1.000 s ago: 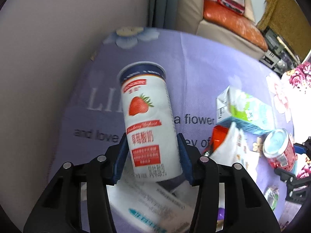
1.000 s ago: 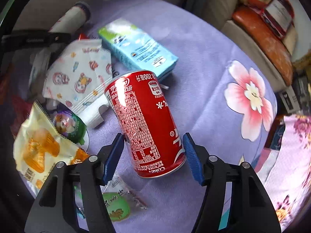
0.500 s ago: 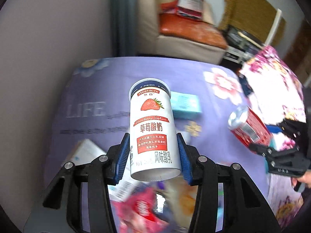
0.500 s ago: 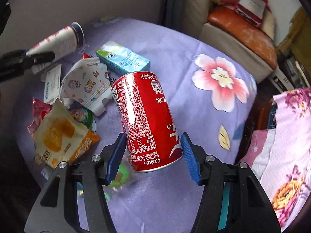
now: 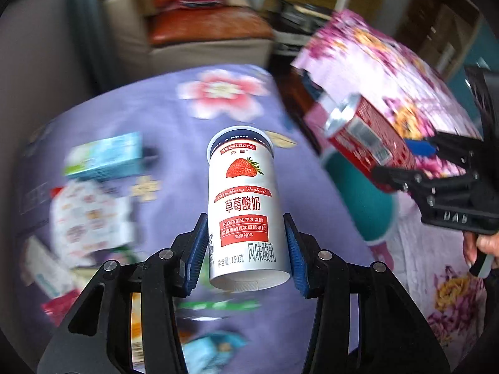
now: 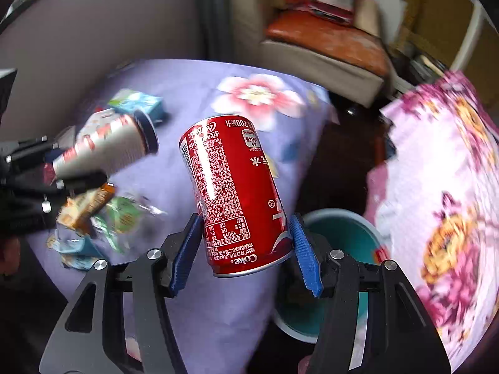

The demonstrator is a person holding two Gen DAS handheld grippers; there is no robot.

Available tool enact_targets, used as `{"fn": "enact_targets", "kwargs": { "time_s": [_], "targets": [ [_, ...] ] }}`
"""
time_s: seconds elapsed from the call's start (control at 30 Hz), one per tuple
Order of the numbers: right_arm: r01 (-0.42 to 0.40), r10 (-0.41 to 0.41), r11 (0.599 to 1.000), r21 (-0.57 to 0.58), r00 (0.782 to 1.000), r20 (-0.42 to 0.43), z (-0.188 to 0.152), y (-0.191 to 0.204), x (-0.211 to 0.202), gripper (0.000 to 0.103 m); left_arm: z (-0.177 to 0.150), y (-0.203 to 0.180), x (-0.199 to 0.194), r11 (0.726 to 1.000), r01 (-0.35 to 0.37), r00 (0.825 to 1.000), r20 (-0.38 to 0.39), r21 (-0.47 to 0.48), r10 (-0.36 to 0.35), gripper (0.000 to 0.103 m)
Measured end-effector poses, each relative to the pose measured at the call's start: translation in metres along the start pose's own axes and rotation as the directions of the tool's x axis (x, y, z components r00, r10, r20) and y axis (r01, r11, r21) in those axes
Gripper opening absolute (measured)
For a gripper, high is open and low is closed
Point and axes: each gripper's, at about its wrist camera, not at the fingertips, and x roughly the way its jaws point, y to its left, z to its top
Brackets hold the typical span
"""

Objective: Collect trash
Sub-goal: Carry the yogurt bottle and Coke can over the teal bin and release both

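Both grippers nearer teal bin (image 6: 336,227) now

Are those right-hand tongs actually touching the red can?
Touching. The right wrist view shows both blue pads pressed against the red can, held aloft by the right tongs.

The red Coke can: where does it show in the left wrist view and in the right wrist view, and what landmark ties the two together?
Left wrist view: the red Coke can is at the right, tilted, clamped in the right gripper.
Right wrist view: the can fills the centre, between the blue pads.
Shared landmark: the teal bin, beside the purple flowered cloth.
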Motion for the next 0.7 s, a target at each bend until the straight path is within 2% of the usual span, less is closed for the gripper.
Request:
{"fn": "enact_targets", "kwargs": {
  "time_s": [0.1,0.37,0.53,0.7],
  "targets": [
    [0.027,-0.027,0.997,0.073,1.000,-0.003,-0.022,-0.040,-0.004,0.055,0.004,-0.038,0.024,0.997,0.043,0.998,-0.037,0.056,-0.041,0.048],
    [0.091,-0.084,0.980,0.177,0.995,-0.044,-0.062,-0.109,-0.002,0.055,0.009,-0.132,0.093,0.971,0.137,0.982,-0.155,0.196,-0.107,0.048],
    [0.102,-0.087,0.972,0.210,0.993,-0.078,-0.080,-0.135,0.011,0.055,0.008,-0.164,0.122,0.958,0.157,0.972,-0.210,0.239,-0.106,0.048],
    [0.106,-0.083,0.968,0.226,0.991,-0.108,-0.090,-0.149,0.027,0.055,0.007,-0.177,0.145,0.951,0.168,0.964,-0.243,0.260,-0.104,0.048]
  ]
}}
